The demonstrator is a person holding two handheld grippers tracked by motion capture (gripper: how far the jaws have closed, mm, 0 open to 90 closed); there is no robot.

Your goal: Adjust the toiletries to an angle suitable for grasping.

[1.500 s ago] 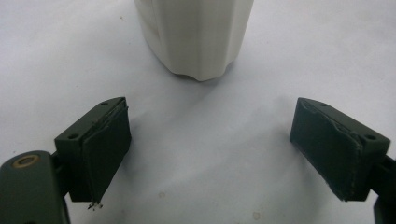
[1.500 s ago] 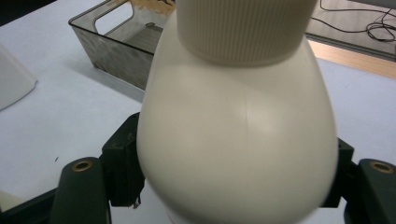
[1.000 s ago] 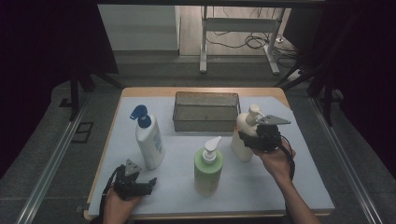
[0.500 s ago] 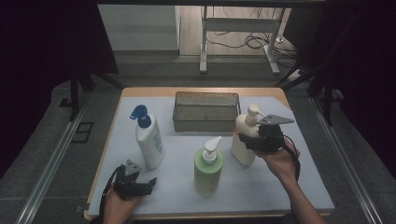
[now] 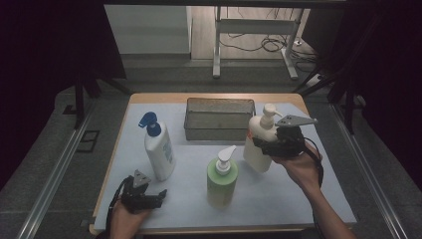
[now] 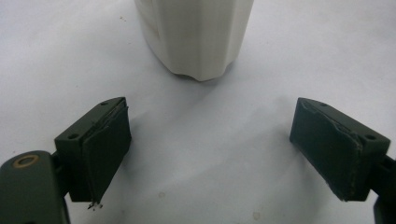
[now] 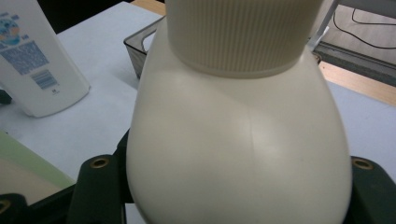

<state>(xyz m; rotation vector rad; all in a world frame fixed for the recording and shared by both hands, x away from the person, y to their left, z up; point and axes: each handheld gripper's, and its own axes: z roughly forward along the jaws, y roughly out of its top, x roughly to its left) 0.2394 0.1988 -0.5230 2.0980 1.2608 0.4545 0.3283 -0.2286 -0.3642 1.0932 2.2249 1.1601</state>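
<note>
The right gripper (image 5: 263,144) held the cream pump bottle (image 5: 260,144) around its body — in the right gripper view the bottle (image 7: 238,154) stood between the two black fingers (image 7: 100,186), and both pressed on its sides. In the high view the bottle stood upright at the right part of the bench (image 5: 298,209), just in front of the right end of the dark mesh basket (image 5: 219,119); whether its base touched the bench or was a little above it, I could not tell. The person's right hand (image 5: 298,167) came from the lower right and carried the gripper with the grey three-cornered plate (image 5: 294,120) on top.

The left gripper (image 5: 158,195) was low at the front left corner of the bench, in the person's left hand (image 5: 127,216). Its fingers (image 6: 100,144) stood wide apart with nothing between them — in the left gripper view they pointed toward the base of a white bottle (image 6: 196,37), which was near but apart from them.

This white bottle with the blue cap (image 5: 158,149) stood upright on the left part of the bench, behind the left gripper. A green pump bottle (image 5: 222,177) stood upright near the middle, between the two hands and well apart from the basket. The basket was at the back of the bench, between the white bottle and the cream bottle.
</note>
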